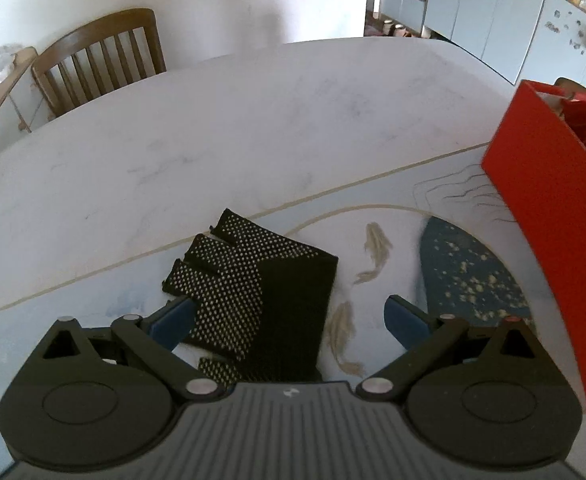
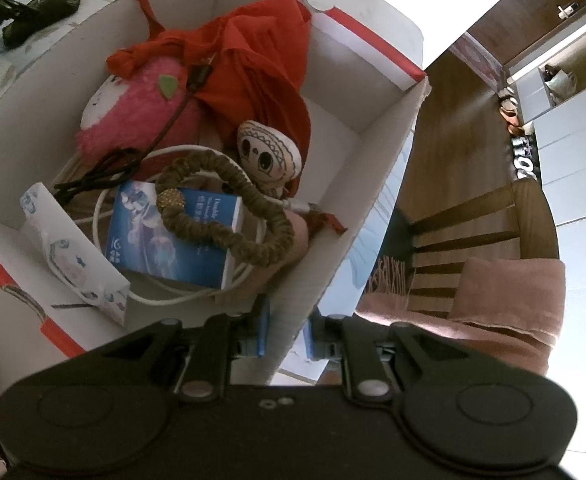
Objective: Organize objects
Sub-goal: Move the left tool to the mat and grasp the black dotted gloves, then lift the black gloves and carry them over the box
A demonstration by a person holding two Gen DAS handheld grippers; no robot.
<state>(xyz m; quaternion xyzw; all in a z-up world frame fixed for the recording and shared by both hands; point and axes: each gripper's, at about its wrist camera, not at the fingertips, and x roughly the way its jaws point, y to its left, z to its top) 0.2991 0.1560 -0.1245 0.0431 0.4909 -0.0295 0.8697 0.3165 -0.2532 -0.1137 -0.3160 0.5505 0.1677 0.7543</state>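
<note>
left gripper (image 1: 289, 320) fingers spread wide, right gripper (image 2: 286, 334) fingers clamped

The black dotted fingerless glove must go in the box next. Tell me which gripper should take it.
Left. The left gripper hangs open right over the black dotted fingerless glove on the table mat. The right gripper is clamped on the red-and-white cardboard box wall, steadying it.

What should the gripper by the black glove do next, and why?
Probably close the left gripper on the black glove. It is open, with its fingers on either side of the glove, which lies flat on the mat. The right gripper is clamped on the wall of the red box, which already holds toys and cloth, so the glove likely goes in there.
</note>
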